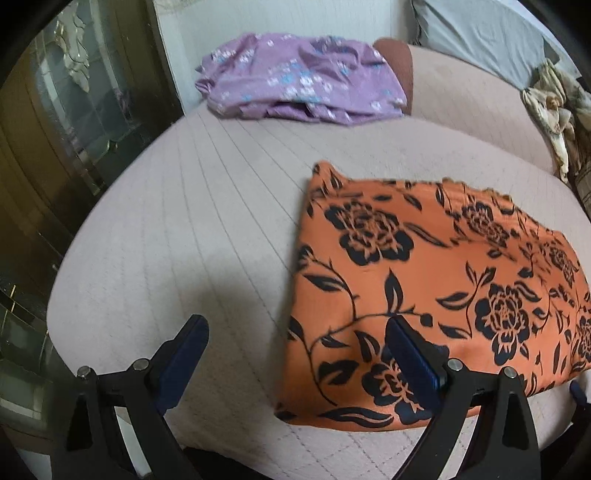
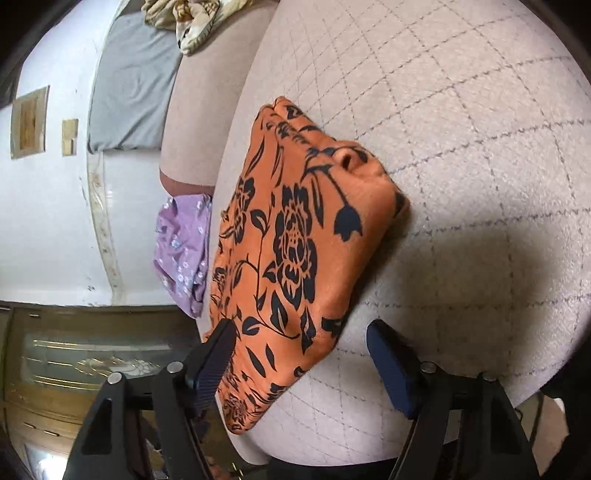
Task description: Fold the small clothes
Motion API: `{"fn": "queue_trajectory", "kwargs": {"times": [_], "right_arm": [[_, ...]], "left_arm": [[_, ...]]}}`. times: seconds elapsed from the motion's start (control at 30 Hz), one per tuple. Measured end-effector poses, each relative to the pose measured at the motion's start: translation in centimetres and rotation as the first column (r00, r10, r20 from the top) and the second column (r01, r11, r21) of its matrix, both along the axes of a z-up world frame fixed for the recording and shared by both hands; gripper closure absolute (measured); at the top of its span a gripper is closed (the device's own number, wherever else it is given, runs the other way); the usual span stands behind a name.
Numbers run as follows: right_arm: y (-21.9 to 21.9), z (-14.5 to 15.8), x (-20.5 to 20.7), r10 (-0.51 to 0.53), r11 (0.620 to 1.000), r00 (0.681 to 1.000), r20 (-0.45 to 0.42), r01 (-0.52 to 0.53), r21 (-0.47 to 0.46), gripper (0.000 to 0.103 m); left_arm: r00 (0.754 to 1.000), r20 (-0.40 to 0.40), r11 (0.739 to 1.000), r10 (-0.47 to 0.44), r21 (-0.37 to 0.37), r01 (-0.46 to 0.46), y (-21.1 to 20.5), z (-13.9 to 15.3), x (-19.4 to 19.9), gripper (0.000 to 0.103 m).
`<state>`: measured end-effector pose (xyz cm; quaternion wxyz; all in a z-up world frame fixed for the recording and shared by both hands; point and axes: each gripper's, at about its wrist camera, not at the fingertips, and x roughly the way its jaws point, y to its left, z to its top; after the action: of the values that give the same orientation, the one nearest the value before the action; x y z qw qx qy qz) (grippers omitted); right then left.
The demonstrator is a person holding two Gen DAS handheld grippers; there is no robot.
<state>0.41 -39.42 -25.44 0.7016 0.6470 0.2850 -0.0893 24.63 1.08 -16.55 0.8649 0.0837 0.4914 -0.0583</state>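
An orange garment with black flowers (image 1: 424, 280) lies folded into a rough rectangle on the quilted beige bed (image 1: 184, 229). It also shows in the right wrist view (image 2: 295, 236). My left gripper (image 1: 295, 328) is open and empty, hovering over the garment's near left corner, with its right finger above the cloth. My right gripper (image 2: 301, 332) is open and empty above the garment's near edge, its left finger over the cloth. A folded purple flowered garment (image 1: 303, 81) lies at the far end of the bed and also shows in the right wrist view (image 2: 184, 251).
A dark wood cabinet with glass doors (image 1: 55, 147) stands beside the bed. A grey pillow (image 1: 491, 33) and a crumpled beige cloth (image 1: 554, 114) lie at the bed's far right. A white wall (image 2: 48, 221) runs behind the bed.
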Motion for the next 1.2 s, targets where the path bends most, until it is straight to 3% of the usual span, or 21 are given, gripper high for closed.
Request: {"fn": "queue_trajectory", "kwargs": {"times": [0.23,0.3,0.33,0.4,0.47,0.53,0.6,0.73,0.87,1.03,1.1,1.2], "right_arm": [[-3.3,-0.3,1.4,-0.12,0.989,0.991,0.064,0.125,-0.073,0.039],[-3.9,-0.1,2.2,-0.116,0.987,0.992,0.053,0.122,-0.109,0.065],[-3.9,-0.3,3.1,-0.094,0.988,0.995,0.04,0.098,-0.118,0.09],[-4.0,-1.1,3.8,-0.096,0.991,0.995,-0.004,0.095,-0.092,0.09],[-3.7,0.2,4.1,-0.085,0.99,0.996,0.005,0.085,-0.117,0.09],[-2.3,4.0,5.2,-0.017,0.956,1.0,-0.003,0.015,-0.293,0.09],[-0.9,7.0,6.3,0.025,0.931,0.999,0.024,-0.015,-0.364,0.091],[2.8,12.1,9.1,0.112,0.904,0.991,0.077,-0.07,-0.423,0.091],[8.3,15.0,12.7,0.215,0.896,0.969,0.12,-0.147,-0.42,0.091],[15.4,14.5,17.1,0.336,0.891,0.935,0.118,-0.274,-0.363,0.09],[18.5,12.7,19.0,0.394,0.877,0.916,0.077,-0.35,-0.328,0.09],[22.2,8.2,22.1,0.495,0.85,0.869,-0.008,-0.486,-0.205,0.085]], "left_arm": [[0.997,-0.081,1.0,0.013,0.013,-0.012,-0.9,-2.8,0.4,0.006],[0.996,-0.086,1.0,0.011,0.007,-0.01,-0.9,-2.9,0.1,0.006],[0.996,-0.085,1.0,0.009,0.007,-0.008,-0.9,-2.8,0.0,0.006],[0.997,-0.078,1.0,0.008,0.012,-0.007,-0.6,-2.5,-0.1,0.006],[0.998,-0.063,1.0,0.016,0.005,-0.016,0.2,-1.9,-0.3,0.006],[0.998,-0.054,0.999,0.032,-0.004,-0.032,1.4,-1.4,-0.1,0.006],[0.997,-0.049,0.998,0.056,-0.022,-0.057,2.7,-0.9,0.1,0.006],[0.994,-0.037,0.992,0.107,-0.058,-0.11,5.2,0.0,0.5,0.006],[0.989,-0.004,0.988,0.145,-0.056,-0.145,7.8,1.1,0.6,0.006],[0.977,0.06,0.978,0.206,-0.056,-0.202,12.0,2.9,0.6,0.006],[0.97,0.08,0.973,0.229,-0.052,-0.225,13.5,3.4,0.6,0.006],[0.963,0.08,0.966,0.257,-0.052,-0.253,15.3,3.4,0.4,0.006]]}}
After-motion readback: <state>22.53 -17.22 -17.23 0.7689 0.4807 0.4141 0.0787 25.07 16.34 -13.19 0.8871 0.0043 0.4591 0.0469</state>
